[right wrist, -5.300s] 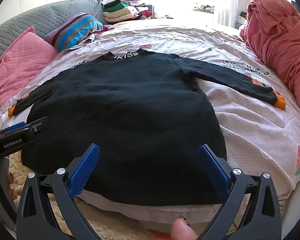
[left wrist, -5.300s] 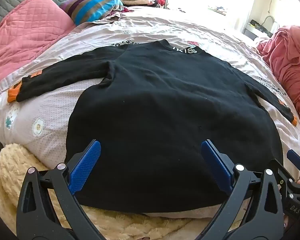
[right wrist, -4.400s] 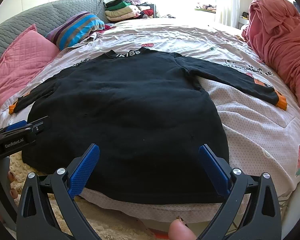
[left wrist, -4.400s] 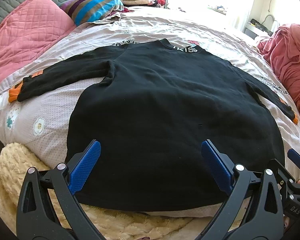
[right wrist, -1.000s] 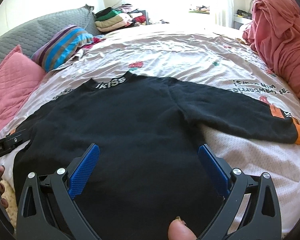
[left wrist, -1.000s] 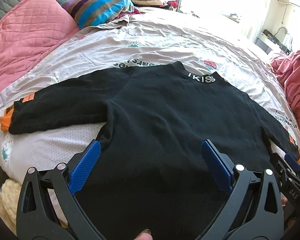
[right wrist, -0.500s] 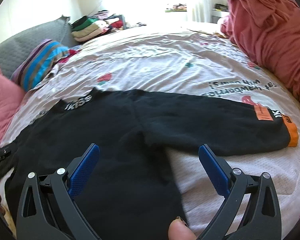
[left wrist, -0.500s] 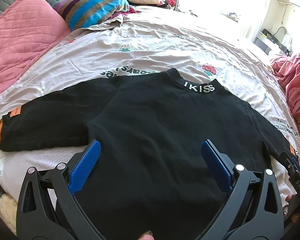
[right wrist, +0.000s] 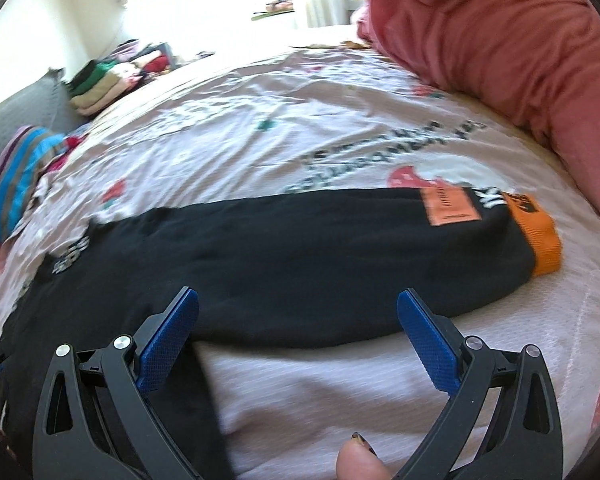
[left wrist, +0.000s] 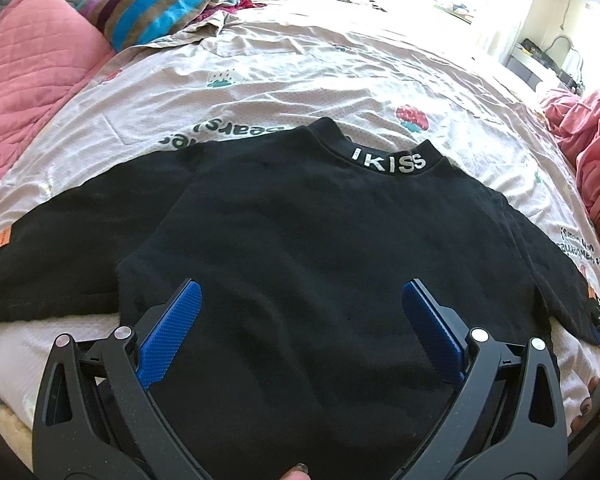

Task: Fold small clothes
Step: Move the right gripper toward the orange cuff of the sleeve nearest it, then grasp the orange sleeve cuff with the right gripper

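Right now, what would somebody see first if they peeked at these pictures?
First, the big black sweater spread flat on the flowery bedsheet, white letters on its collar. Next, the bright orange cuff at the end of its sleeve, just ahead of the open right gripper. A striped pillow lies at the bed's far left.

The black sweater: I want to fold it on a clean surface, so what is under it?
The black sweater lies flat on a pale printed bedsheet with cartoon motifs and lettering, which shows all around it. The sheet directly under the sweater is covered, so anything there cannot be seen.
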Demonstrator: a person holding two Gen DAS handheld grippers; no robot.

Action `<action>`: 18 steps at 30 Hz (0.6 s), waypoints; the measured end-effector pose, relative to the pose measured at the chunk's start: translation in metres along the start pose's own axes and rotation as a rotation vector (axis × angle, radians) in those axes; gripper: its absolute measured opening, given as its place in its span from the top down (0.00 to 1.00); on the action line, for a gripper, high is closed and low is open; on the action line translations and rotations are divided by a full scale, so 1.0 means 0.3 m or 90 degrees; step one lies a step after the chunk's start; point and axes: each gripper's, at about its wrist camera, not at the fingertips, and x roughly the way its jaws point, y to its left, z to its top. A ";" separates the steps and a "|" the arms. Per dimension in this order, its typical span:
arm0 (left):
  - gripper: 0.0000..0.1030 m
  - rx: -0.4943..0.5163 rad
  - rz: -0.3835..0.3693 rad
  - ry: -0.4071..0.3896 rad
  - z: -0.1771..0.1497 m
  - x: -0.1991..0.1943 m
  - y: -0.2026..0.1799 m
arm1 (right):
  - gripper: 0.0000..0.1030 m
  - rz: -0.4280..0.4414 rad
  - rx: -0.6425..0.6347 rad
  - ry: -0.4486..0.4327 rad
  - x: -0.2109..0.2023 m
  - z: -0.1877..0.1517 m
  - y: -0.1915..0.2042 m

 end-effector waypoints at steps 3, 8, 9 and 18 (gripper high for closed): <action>0.08 -0.001 -0.010 0.003 0.015 0.018 -0.014 | 0.04 -0.027 0.024 0.004 0.017 0.007 -0.062; 0.08 0.008 -0.011 -0.001 0.041 0.051 -0.044 | 0.04 -0.064 0.068 0.014 0.035 0.010 -0.165; 0.08 0.010 -0.018 -0.004 0.046 0.056 -0.050 | 0.04 -0.070 0.075 0.014 0.036 0.010 -0.180; 0.08 0.009 -0.010 0.004 0.087 0.135 -0.082 | 0.04 -0.093 0.186 0.022 0.056 0.006 -0.353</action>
